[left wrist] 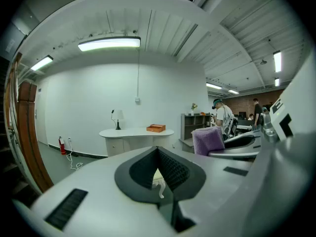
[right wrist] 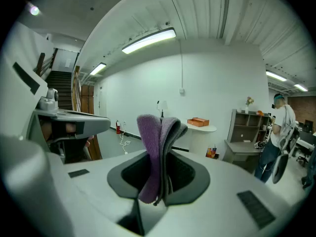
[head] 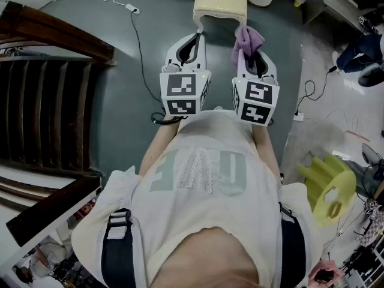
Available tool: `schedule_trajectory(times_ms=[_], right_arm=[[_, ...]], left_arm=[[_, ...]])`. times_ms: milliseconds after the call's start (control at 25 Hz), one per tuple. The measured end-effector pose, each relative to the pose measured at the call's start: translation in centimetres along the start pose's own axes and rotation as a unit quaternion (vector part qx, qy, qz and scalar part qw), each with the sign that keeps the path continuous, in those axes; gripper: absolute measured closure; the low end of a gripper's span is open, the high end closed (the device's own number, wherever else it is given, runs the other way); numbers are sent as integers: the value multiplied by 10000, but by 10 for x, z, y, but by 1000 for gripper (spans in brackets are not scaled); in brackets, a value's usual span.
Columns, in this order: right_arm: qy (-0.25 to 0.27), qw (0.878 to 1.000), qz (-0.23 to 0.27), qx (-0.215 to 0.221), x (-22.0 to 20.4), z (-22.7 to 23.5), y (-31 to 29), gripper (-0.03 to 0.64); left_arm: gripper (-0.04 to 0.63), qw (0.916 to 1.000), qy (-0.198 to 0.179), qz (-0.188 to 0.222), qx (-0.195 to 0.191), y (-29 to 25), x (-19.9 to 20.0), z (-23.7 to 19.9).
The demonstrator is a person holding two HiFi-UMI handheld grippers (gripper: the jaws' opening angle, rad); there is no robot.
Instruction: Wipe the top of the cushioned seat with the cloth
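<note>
The cushioned seat (head: 220, 3), a cream padded stool, stands on the grey floor ahead of both grippers. My right gripper (head: 248, 53) is shut on a folded purple cloth (head: 248, 39), which sticks up out of its jaws just below the seat's near right corner. In the right gripper view the cloth (right wrist: 157, 147) hangs pinched between the dark pads. My left gripper (head: 192, 42) is held beside it, level with it, its jaws closed together with nothing gripped (left wrist: 158, 163). The left gripper view also shows the cloth (left wrist: 207, 139) at its right.
A dark wooden staircase (head: 48, 101) fills the left side. A cable (head: 137, 35) and plug lie on the floor at the far left. A yellow plastic object (head: 327, 188) sits at the right, with more cables near it. A white counter (left wrist: 136, 132) and people stand in the background.
</note>
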State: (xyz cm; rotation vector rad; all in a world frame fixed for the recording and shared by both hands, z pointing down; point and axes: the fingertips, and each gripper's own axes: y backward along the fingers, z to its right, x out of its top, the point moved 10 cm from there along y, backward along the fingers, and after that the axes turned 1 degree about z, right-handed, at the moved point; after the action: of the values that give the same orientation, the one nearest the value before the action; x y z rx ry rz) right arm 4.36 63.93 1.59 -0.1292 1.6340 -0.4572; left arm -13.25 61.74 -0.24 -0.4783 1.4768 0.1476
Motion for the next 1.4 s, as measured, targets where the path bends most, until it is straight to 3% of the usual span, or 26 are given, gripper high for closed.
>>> schedule_trajectory(times_ms=[440, 680, 800, 1160, 1400], right_arm=[[141, 9998, -72, 117, 7, 2, -25, 526], [-597, 9954, -72, 746, -5, 5, -29, 526], [-589, 9952, -99, 773, -9, 10, -35, 526], [-356, 9966, -42, 747, -10, 24, -74, 526], [-491, 9978, 25, 446, 0, 59, -128, 526]], left_arm=[[589, 9994, 97, -26, 338, -10, 6, -16], [589, 9981, -28, -460, 416, -15, -9, -11], [589, 9972, -13, -600, 440, -25, -10, -11], [589, 9985, -197, -220, 463, -69, 0, -24], [589, 9989, -109, -56, 462, -130, 4, -47]])
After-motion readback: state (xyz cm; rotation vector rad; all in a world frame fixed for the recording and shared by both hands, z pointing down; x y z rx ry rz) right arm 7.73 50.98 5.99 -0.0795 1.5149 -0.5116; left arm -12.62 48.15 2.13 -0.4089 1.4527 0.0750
